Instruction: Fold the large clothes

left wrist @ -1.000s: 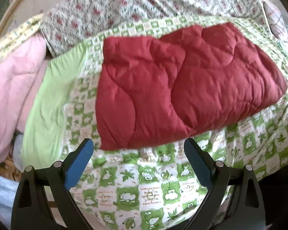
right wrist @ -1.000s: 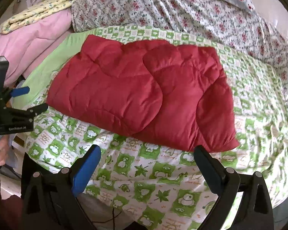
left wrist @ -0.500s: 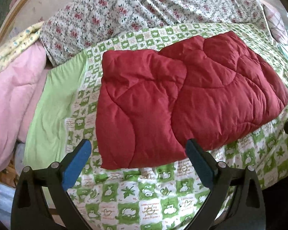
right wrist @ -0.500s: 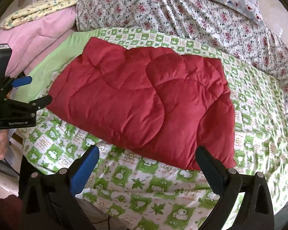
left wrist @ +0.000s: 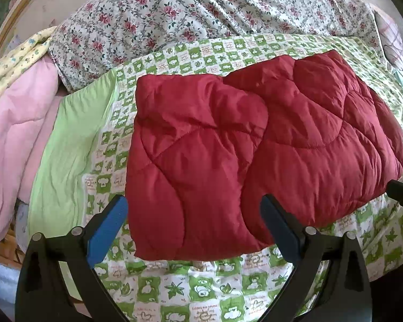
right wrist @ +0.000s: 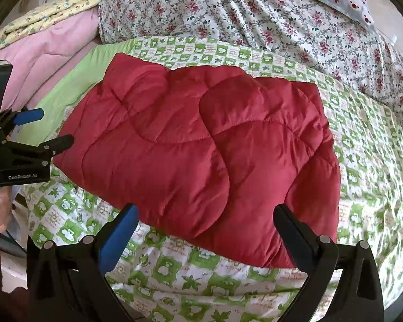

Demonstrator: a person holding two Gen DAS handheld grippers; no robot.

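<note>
- Bed (left wrist: pixel 201 289) is carrying everything, its green checked sheet lying flat under the work.
- Red quilted jacket (left wrist: pixel 228 155) is lying on the bed, seemingly already doubled into a thick slab; sleeves and collar are staying hidden.
- Left tongs (left wrist: pixel 193 222) are hovering spread and empty at its near edge.
- Right tongs (right wrist: pixel 204 225) are doing likewise, probably lining up another fold.

Your left wrist camera looks from the bed's near edge, close and slightly downward, over the red quilted garment (left wrist: pixel 255 147); your right wrist camera faces the same garment (right wrist: pixel 201 147) from further right; both share the green checked sheet (left wrist: pixel 207 292).
</note>
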